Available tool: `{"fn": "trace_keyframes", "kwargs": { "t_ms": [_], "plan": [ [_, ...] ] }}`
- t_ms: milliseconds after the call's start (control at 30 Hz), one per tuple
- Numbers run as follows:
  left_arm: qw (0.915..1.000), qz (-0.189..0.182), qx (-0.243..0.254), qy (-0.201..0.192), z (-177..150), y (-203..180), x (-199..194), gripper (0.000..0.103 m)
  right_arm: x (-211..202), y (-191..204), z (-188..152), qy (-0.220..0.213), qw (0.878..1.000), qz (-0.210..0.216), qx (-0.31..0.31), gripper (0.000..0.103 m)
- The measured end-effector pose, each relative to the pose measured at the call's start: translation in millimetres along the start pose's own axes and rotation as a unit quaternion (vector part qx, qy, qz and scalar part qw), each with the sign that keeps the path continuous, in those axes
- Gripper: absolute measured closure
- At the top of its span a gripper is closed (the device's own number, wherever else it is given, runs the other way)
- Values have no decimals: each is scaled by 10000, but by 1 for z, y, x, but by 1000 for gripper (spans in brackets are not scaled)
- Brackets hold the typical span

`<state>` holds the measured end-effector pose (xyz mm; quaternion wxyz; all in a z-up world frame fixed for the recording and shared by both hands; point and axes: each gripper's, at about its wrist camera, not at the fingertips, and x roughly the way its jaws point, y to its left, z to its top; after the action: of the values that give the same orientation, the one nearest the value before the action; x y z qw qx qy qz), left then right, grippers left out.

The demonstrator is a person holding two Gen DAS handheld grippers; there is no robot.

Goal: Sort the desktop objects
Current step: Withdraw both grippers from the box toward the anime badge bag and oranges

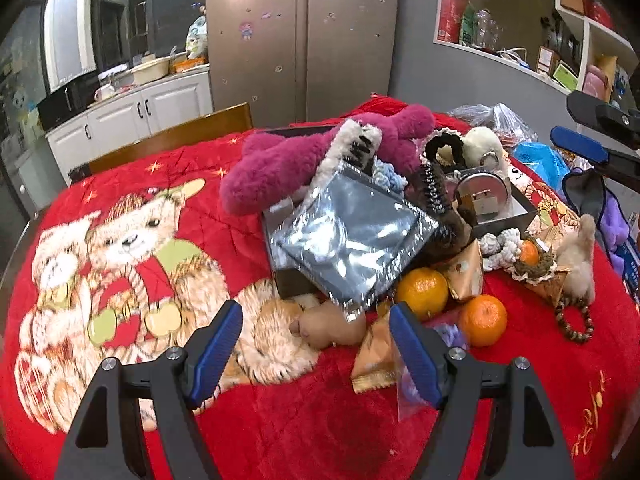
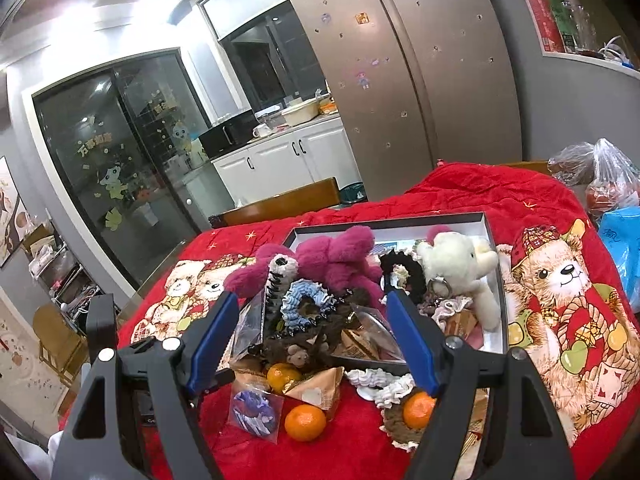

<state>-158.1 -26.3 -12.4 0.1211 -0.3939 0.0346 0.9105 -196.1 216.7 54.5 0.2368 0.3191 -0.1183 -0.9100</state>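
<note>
A dark tray [image 2: 494, 240] on the red bear blanket [image 1: 120, 168] holds a magenta plush [image 2: 340, 258], a white plush bear [image 2: 460, 264], scrunchies and hair clips. A silvery bag [image 1: 352, 236] leans on the tray's near side. Three mandarins lie in front: one [image 1: 422, 292] by the bag, one [image 1: 482, 320] nearer, one [image 1: 530, 252] in a knitted nest. My left gripper [image 1: 316, 340] is open and empty, low over the blanket before a beige plush [image 1: 332, 324]. My right gripper [image 2: 312, 336] is open and empty, above the pile.
Gold snack packets [image 1: 376, 356] and a bead bracelet [image 1: 576, 320] lie on the blanket. Plastic bags [image 2: 600, 176] sit at the far right. A wooden chair back [image 1: 172, 136] stands behind the table, with a fridge [image 1: 300, 32] beyond.
</note>
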Motion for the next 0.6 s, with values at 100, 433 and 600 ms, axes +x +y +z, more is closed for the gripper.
{"fn": "trace_keyframes", "kwargs": {
  "t_ms": [100, 433, 600],
  "plan": [
    [9998, 128, 104, -78, 13, 4, 10, 25, 1, -3, 0, 18, 10000, -2, 47, 26],
    [9997, 111, 132, -193, 59, 15, 41, 25, 2, -4, 0, 27, 10000, -12, 21, 26],
    [9983, 206, 387, -394, 71, 11, 40, 25, 7, -2, -4, 138, 9999, 45, 33, 26]
  ]
}}
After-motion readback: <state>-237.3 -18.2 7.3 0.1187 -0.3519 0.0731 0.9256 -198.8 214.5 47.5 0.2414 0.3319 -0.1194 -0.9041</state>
